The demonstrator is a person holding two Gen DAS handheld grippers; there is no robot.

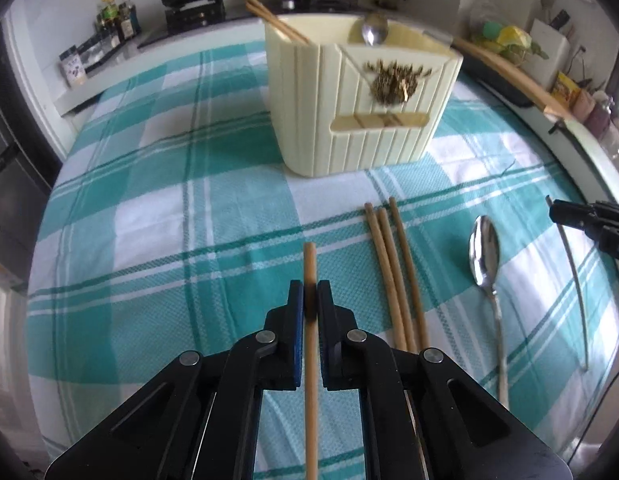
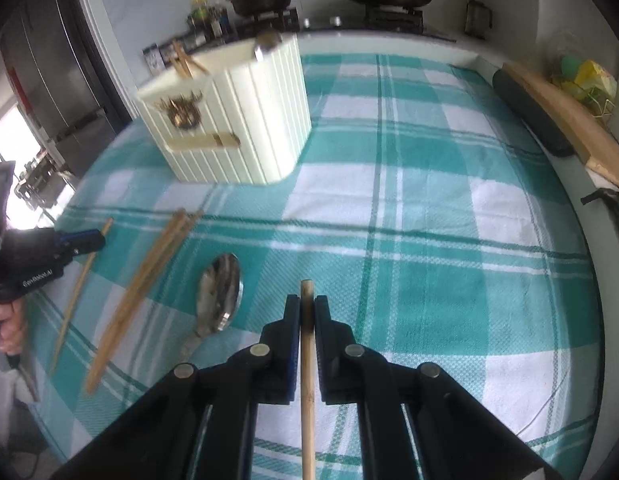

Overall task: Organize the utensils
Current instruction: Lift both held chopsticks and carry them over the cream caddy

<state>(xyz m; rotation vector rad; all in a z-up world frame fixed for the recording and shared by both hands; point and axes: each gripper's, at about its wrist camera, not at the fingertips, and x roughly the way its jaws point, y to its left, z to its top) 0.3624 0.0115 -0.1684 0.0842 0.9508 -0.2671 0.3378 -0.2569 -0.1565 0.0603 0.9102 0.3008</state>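
Two grippers, left [image 1: 309, 292] and right [image 2: 307, 308], are each clamped tight on a pale wooden chopstick [image 1: 310, 264] over the teal checked cloth [image 1: 149, 200], cream ribbed holder [image 1: 349, 92] sitting beyond.

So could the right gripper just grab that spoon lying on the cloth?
Probably not yet: the right gripper is shut on a chopstick. The spoon lies uncovered beside it, so the path looks free once emptied.
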